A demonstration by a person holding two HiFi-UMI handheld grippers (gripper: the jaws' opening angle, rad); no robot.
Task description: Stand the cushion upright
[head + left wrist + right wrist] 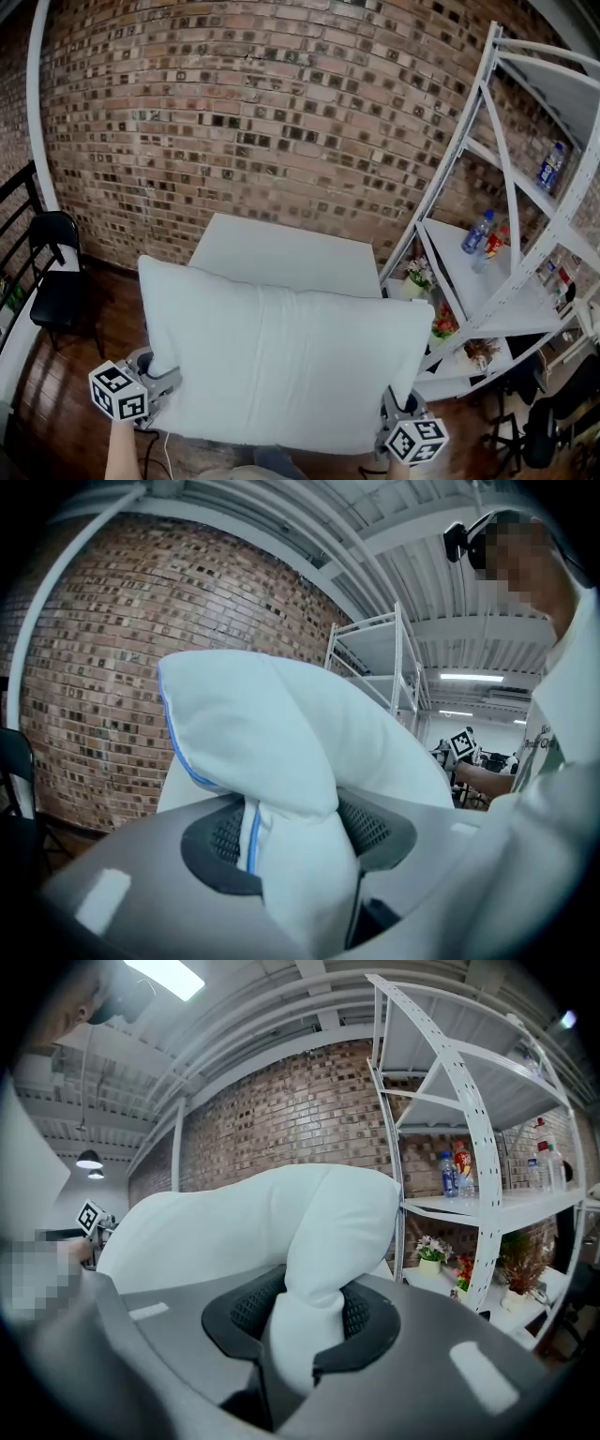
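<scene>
A large white cushion (286,361) with blue piping hangs in the air in front of me, above the near edge of a white table (281,253). My left gripper (155,389) is shut on the cushion's lower left corner (291,855); the fabric bunches between its dark pads (220,841). My right gripper (398,412) is shut on the lower right corner (309,1326), pinched tight between its pads (361,1316). The cushion hides most of both grippers in the head view; only their marker cubes show.
A brick wall (262,122) stands behind the table. A white metal shelf rack (511,234) at the right carries bottles and small potted flowers (419,274). A black chair (56,281) stands at the left on the wooden floor.
</scene>
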